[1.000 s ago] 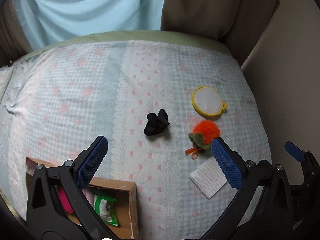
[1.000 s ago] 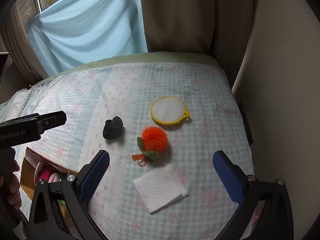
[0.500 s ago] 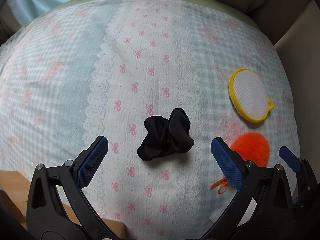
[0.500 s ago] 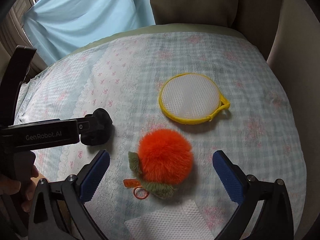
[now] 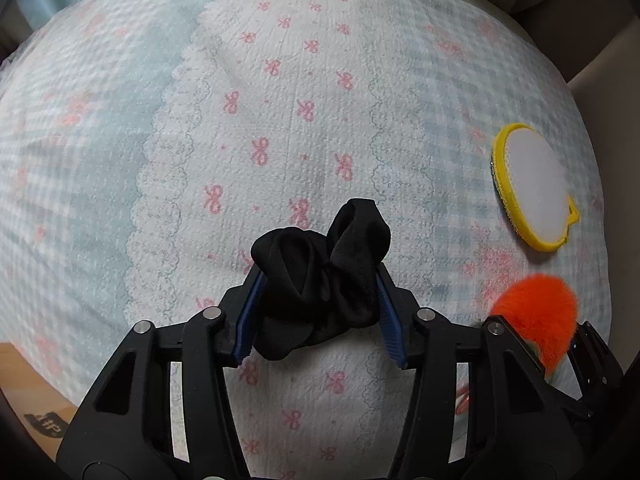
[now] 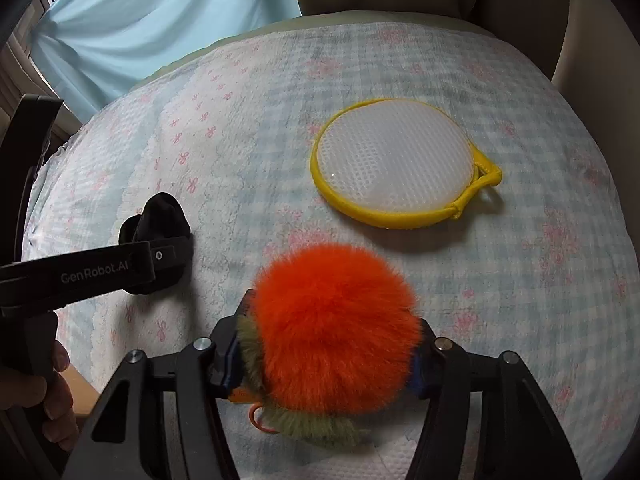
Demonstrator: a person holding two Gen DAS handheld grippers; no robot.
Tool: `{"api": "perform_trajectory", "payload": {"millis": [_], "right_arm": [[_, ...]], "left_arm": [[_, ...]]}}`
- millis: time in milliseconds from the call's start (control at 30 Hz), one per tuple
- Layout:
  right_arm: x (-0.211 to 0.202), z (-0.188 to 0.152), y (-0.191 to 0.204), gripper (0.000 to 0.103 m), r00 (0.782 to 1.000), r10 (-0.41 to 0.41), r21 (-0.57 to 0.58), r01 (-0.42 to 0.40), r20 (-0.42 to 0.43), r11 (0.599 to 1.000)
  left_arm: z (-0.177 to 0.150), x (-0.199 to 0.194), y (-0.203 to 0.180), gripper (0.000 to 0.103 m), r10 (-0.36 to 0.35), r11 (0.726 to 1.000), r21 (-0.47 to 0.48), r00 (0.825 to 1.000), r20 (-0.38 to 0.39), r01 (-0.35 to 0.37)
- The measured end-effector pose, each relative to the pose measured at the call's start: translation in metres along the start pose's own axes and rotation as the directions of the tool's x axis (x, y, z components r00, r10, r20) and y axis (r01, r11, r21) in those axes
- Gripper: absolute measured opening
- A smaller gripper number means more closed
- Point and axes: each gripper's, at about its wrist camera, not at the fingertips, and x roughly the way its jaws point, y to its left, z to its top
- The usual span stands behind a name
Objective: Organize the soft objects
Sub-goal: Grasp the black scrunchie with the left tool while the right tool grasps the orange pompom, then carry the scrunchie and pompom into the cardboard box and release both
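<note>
My left gripper point(image 5: 318, 312) is shut on a crumpled black cloth point(image 5: 320, 276) that lies on the patterned bedspread point(image 5: 280, 100); the cloth also shows in the right wrist view point(image 6: 160, 220), behind the left gripper's side. My right gripper point(image 6: 328, 344) is shut on a fluffy orange pompom point(image 6: 336, 328) with green fuzzy leaves and an orange ring below it. The pompom shows at the right edge of the left wrist view point(image 5: 536, 312). A round yellow-rimmed white mesh pad point(image 6: 400, 164) lies beyond the pompom, also in the left wrist view point(image 5: 536, 192).
A white waffle-weave cloth point(image 6: 400, 460) lies under the right gripper. A cardboard box corner point(image 5: 36, 408) shows at lower left. Blue curtain point(image 6: 160, 12) and a beige wall point(image 6: 600, 20) bound the bed's far and right sides.
Both grippers moved down and forward and closed: the left on the black cloth, the right on the orange pompom. One second ago both were open and higher above the bed.
</note>
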Motion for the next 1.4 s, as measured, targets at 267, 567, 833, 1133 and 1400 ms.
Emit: {"api": "perform_trajectory", "payload": {"millis": [267,567,833,1133,1400], "right_arm": [[-0.001,0.001,-0.001,0.038,1.0,-0.021,0.025,0.021,0.016,0.999],[-0.013,-0.002,-0.001,0.037,0.999,-0.041,0.053,0.04,0.03,0.998],[-0.05,0.009,0.002,0.037,0.996,-0.047,0.059,0.043,0.07,0.997],[-0.13,0.02,0.023,0.037,0.985,-0.06,0.043,0.053,0.159,0.998],[-0.224,0.025,0.054,0.037,0.968,-0.078,0.024,0.075,0.238,0.997]], "left_arm": [[0.003,-0.004,0.002,0.019,-0.024,1.0,-0.014,1.0,0.007,0.024],[0.001,-0.028,0.002,0.017,-0.038,0.999,-0.002,0.999,0.022,0.038],[-0.003,-0.082,-0.001,0.017,-0.053,0.999,0.01,0.996,0.071,0.052],[-0.012,-0.166,-0.01,0.017,-0.079,0.997,0.03,0.983,0.167,0.075],[-0.041,-0.267,-0.001,0.017,-0.102,0.995,0.033,0.958,0.268,0.097]]}}
